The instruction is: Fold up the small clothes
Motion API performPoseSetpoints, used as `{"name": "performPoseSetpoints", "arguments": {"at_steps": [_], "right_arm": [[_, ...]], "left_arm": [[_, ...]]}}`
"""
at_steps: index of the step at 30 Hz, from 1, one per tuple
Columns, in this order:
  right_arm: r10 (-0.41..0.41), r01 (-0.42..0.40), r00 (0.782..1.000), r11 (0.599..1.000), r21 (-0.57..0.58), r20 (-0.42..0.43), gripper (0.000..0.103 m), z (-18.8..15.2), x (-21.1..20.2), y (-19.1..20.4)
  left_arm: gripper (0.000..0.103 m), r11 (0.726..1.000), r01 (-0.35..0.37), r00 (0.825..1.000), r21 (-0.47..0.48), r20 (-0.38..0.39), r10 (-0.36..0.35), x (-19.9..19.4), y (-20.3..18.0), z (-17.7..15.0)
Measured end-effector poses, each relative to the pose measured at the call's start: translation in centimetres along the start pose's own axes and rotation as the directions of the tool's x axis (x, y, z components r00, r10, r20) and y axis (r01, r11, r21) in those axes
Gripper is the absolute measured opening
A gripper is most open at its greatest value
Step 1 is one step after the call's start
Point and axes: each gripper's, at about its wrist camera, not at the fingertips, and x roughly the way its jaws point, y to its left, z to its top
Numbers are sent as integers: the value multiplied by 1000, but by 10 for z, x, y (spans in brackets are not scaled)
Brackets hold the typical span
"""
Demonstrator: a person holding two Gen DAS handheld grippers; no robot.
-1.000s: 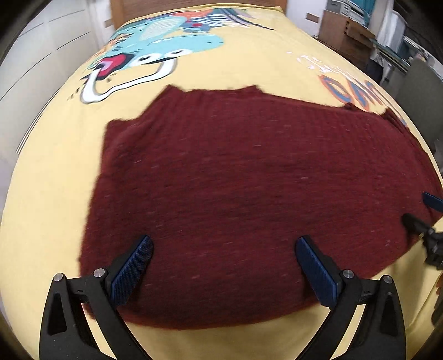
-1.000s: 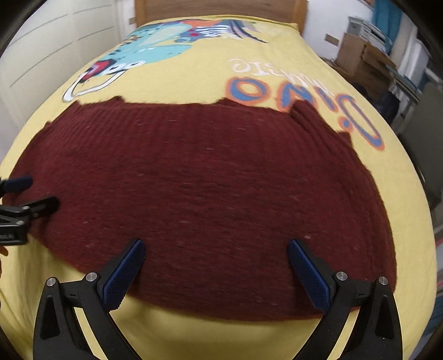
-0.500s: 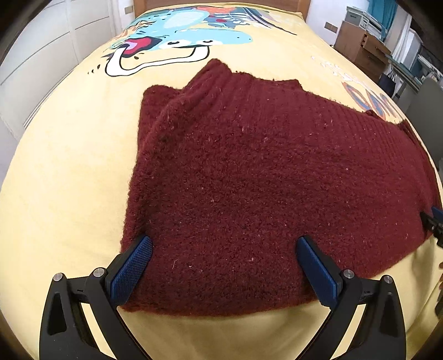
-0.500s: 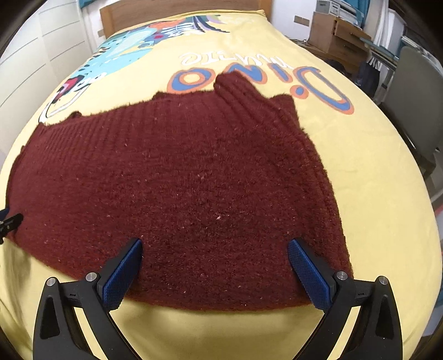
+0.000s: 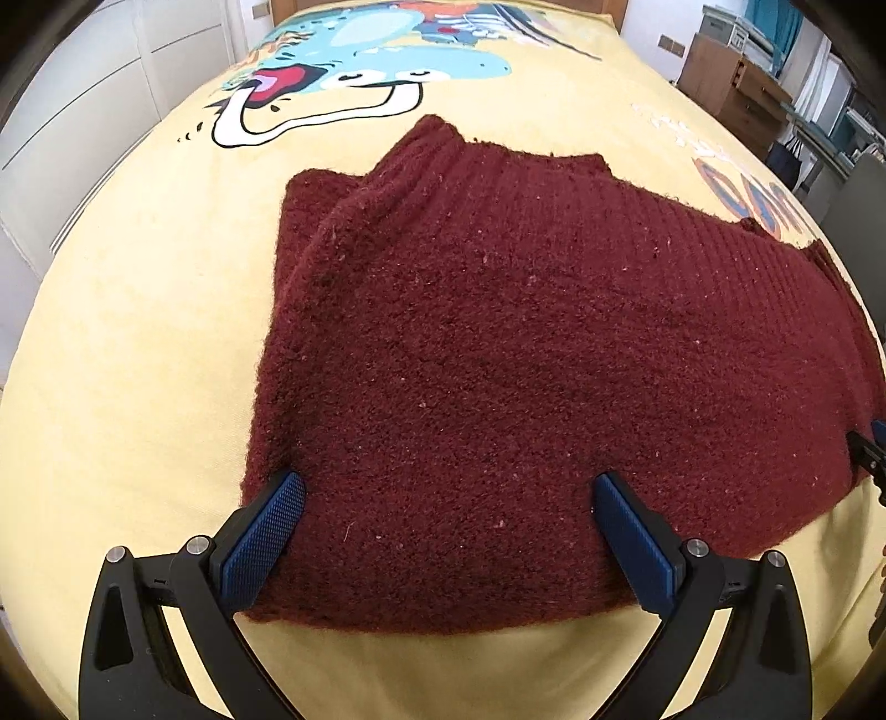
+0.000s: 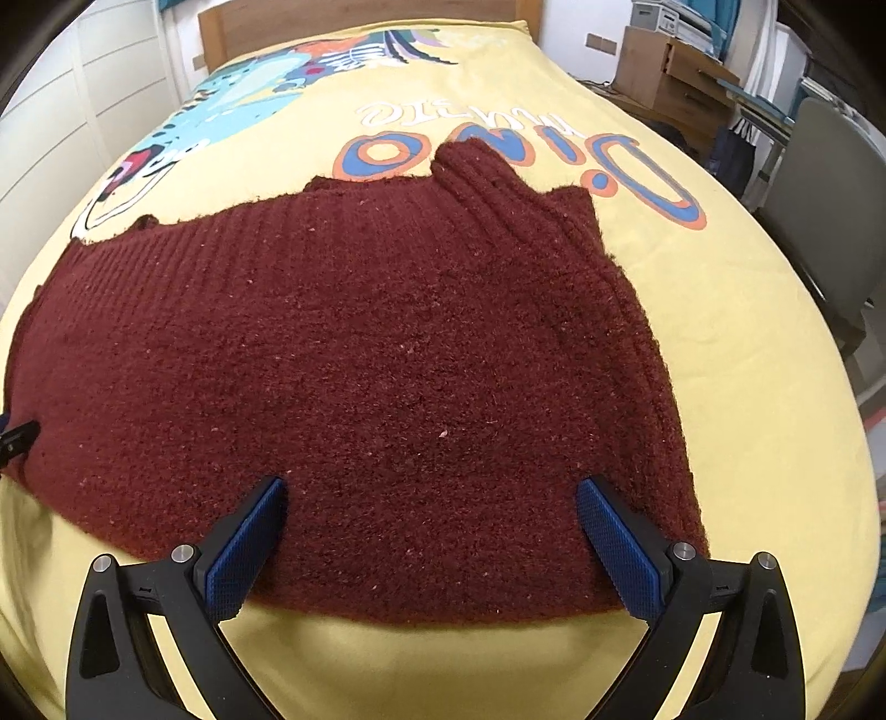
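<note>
A dark red knitted sweater lies flat on a yellow bedspread, its sleeves folded in on top of the body. It also shows in the right wrist view. My left gripper is open and empty, its blue pads low over the sweater's near left corner. My right gripper is open and empty, low over the near right corner. Each gripper's tip shows at the edge of the other's view.
The bedspread bears a cartoon dinosaur print and lettering. A wooden headboard is at the far end. Wooden drawers and a grey chair stand to the right, white cabinets to the left.
Both grippers have moved down close to the sweater's near edge and swung outward toward its corners. The sweater lies as before. Both stay open.
</note>
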Motion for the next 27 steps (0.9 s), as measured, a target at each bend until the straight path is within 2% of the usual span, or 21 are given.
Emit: {"name": "performPoseSetpoints", "arguments": {"at_steps": [4, 9, 11, 13, 18, 20, 23, 27], "right_arm": [[51, -50, 998, 998, 45, -22, 103, 4, -14, 2], [74, -74, 997, 997, 13, 15, 103, 6, -39, 15], [86, -86, 996, 996, 7, 18, 103, 6, -47, 20], [93, -93, 996, 996, -5, 18, 103, 4, -51, 26], [103, -103, 995, 994, -39, -12, 103, -12, -47, 34], [113, -114, 993, 993, -14, -37, 103, -19, -39, 30], [119, -116, 990, 992, 38, -73, 103, -29, -29, 20], [104, -98, 990, 993, 60, -94, 103, -37, -25, 8]], "left_arm": [[102, 1000, 27, 1000, -9, 8, -27, -13, 2, 1], [102, 998, 45, 999, -33, 32, -44, -32, 16, 11], [102, 998, 24, 999, -57, 40, -22, -38, 29, 17], [102, 993, 39, 999, -114, 25, -36, -40, 49, 22], [102, 970, 84, 993, -230, -58, -100, -25, 88, 29], [102, 953, 127, 984, -273, -86, -156, -12, 96, 27], [102, 929, 186, 964, -321, -124, -236, 5, 92, 21], [102, 934, 197, 958, -298, -144, -248, 21, 78, 20]]}}
